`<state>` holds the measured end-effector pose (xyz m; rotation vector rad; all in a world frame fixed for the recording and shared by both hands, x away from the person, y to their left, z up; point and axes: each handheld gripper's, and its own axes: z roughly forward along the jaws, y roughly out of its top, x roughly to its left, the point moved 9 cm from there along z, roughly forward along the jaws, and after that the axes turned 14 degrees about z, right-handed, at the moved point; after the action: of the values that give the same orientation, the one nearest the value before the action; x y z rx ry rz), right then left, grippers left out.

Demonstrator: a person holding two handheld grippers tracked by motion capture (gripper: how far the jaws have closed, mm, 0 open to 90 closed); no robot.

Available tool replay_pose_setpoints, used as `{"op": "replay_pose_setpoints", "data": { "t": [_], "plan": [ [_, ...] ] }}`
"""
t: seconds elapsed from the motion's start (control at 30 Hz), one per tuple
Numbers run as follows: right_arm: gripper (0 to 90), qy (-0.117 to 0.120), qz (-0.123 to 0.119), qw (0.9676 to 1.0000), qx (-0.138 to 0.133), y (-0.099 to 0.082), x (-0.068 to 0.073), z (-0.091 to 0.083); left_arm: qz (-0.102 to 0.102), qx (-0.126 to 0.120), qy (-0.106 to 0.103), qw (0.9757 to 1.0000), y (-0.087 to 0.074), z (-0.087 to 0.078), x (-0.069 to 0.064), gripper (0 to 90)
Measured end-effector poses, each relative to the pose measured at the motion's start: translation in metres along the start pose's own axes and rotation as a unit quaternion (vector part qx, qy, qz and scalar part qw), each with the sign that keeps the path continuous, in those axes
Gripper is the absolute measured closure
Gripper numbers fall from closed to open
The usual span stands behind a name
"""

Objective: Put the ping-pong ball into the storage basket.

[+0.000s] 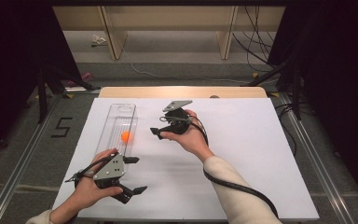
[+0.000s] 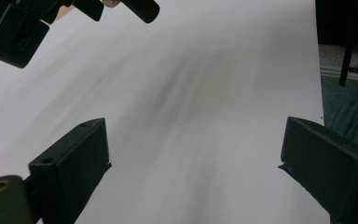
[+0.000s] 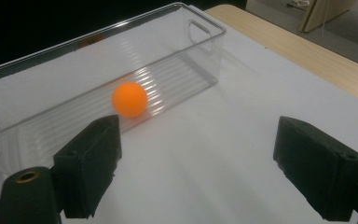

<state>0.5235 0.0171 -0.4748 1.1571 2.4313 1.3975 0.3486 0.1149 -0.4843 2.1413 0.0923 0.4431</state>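
Orange ball [image 1: 126, 136] sits inside the clear plastic bin [image 1: 116, 116], roughly midway along its ribbed floor, and the right gripper view catches it through the near wall [image 3: 129, 99] of that bin [image 3: 200, 51]. Long and narrow, the bin lies on the white table cover [image 1: 242, 149] at about nine o'clock from the table's middle, running from six toward twelve. Right gripper [image 1: 159, 133] hovers just beside the bin at its three o'clock, jaws spread wide with nothing between them, pointing toward the ball; its own view [image 3: 196, 172] shows bare white sheet between the two black jaws. Left gripper [image 1: 136, 175] is down at seven o'clock near the table's front edge, close to the bin's near end, jaws also wide apart and empty, aimed toward three o'clock [image 2: 193, 172]. Blurred white sheet fills the gap between them.
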Motion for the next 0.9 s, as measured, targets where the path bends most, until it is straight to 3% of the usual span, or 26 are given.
{"op": "replay_pose_setpoints", "data": {
  "t": [0.9],
  "plan": [
    [16.3,-0.016,0.012,0.9998,-0.007,-0.01,-0.019,-0.026,-0.001,-0.001,0.0,1.0,0.0,0.0,0.0,7.3]
  ]
}}
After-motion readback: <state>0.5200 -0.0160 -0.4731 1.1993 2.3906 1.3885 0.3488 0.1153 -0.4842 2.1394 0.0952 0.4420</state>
